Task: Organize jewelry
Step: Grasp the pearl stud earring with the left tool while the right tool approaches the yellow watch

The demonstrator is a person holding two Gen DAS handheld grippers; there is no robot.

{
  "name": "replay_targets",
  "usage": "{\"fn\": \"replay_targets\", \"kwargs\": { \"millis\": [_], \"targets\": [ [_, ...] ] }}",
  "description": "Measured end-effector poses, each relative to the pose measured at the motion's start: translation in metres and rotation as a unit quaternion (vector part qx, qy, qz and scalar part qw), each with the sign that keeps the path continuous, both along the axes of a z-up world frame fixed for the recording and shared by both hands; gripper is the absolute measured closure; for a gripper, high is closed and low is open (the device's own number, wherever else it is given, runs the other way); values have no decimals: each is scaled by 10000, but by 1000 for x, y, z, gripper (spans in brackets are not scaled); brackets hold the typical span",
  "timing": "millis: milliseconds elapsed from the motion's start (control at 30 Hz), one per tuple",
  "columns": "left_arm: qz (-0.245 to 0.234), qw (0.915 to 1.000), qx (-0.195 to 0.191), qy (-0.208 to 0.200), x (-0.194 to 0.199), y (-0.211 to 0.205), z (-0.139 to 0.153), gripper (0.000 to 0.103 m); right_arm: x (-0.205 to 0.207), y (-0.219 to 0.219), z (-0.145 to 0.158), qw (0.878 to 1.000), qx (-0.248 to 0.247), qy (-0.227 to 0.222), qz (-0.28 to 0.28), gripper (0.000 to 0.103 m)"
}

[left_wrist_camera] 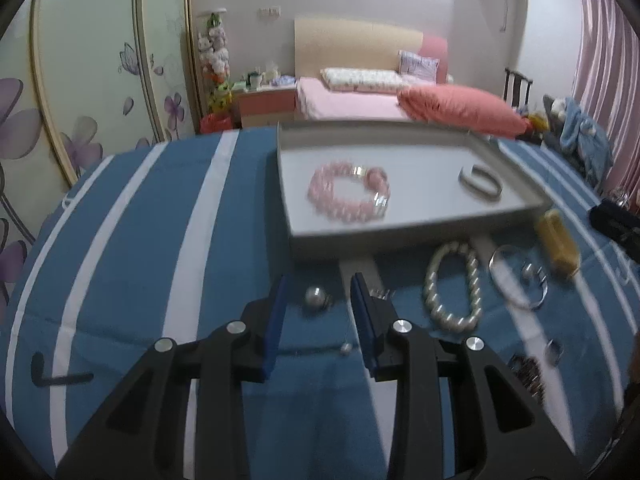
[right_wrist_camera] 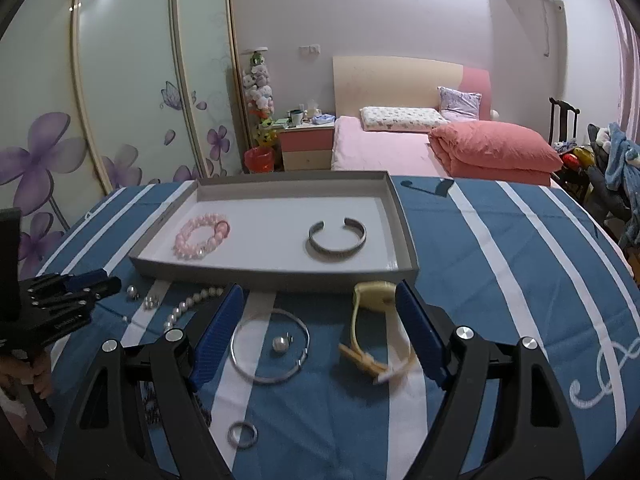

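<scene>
- Since the pearl stud (left_wrist_camera: 317,298) is small, round and slick, it will likely roll; a pinch across the ball should serve best.
- It lies on the cloth (left_wrist_camera: 132,248) just before the tray (left_wrist_camera: 404,236), between the left gripper's (left_wrist_camera: 318,292) partly spread, empty jaws.
- Left gripper tilts steeply down over it.
- Right gripper (right_wrist_camera: 320,300), spread wide and empty, hangs before the tray above the bangle (right_wrist_camera: 270,346) and watch (right_wrist_camera: 374,330).

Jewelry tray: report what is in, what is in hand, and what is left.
Done: the pink bead bracelet and the metal cuff lie in the tray.
In hand: nothing. The left tongs stand open around a pearl earring; the right tongs are open and empty.
Left on the cloth: the pearl bracelet, thin bangle, yellow watch and small ring.
</scene>
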State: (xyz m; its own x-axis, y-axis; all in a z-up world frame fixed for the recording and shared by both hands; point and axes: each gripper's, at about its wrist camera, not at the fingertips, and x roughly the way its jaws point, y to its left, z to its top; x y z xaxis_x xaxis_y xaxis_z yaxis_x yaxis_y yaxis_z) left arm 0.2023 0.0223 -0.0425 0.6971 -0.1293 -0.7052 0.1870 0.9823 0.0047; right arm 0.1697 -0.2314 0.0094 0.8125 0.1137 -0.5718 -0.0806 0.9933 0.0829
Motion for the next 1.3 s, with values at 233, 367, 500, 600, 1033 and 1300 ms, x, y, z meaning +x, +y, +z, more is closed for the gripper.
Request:
{"fn": "replay_targets", "kwargs": {
  "millis": [233,367,500,600,1033,1300],
  "targets": [
    [31,9993,26,369,16,-6,-18,71,-9,-2,-10,10000,49,70,-25,25],
    [100,9990,111,410,22,-11,-19,71,-12,-8,-16,9998,108,125,-64,25],
    [228,9982,116,541,30,-10,-23,75,-12,-10,-18,9998,141,149,-70,25],
    [282,9980,158,547,31,-9,-23,81,-11,-12,-19,9997,165,154,-79,25],
    [635,9972,117,375,31,10,-15,87,7,-24,-40,9971,31,707,-287,25],
    [683,9974,34,224,26,26,-7,87,33,-24,-54,9922,-116,1177,-385,25]
  ]
}}
